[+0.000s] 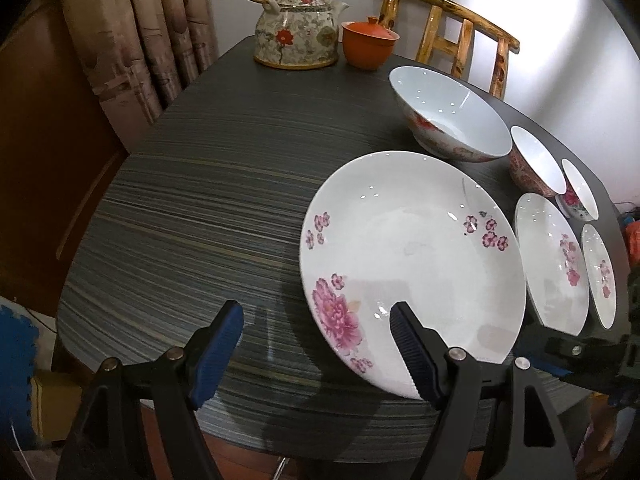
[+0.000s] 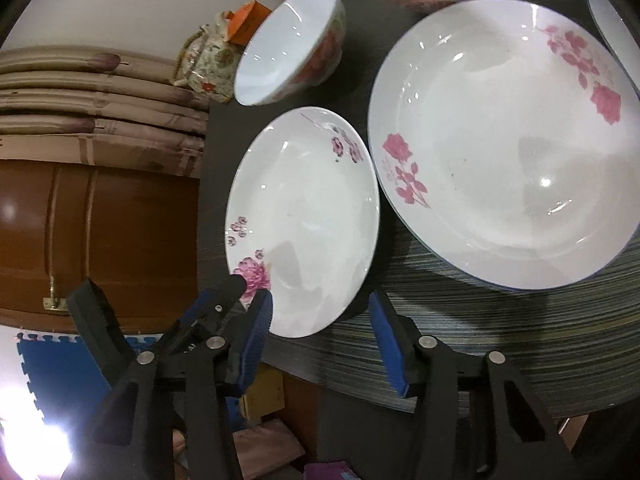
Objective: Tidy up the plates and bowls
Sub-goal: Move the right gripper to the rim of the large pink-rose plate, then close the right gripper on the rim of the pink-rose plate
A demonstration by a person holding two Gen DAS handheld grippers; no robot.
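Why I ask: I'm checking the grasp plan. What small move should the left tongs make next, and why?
Probably lower the left tongs slightly and close them on the peony plate. They are open and straddle its near rim, with one finger over the plate and the other over the table, gripping nothing. The right tongs are open at the same rim.

Our left wrist camera sits low over the near edge of the table (image 1: 208, 216), looking steeply down and across it toward the teapot (image 1: 296, 32) at the far side, with the big plate (image 1: 412, 264) close on its right. Our right wrist camera is rolled sideways, close above that same plate (image 2: 304, 220). Both views share the plate, the teapot (image 2: 208, 68) and the large bowl (image 1: 448, 112) (image 2: 288, 44).
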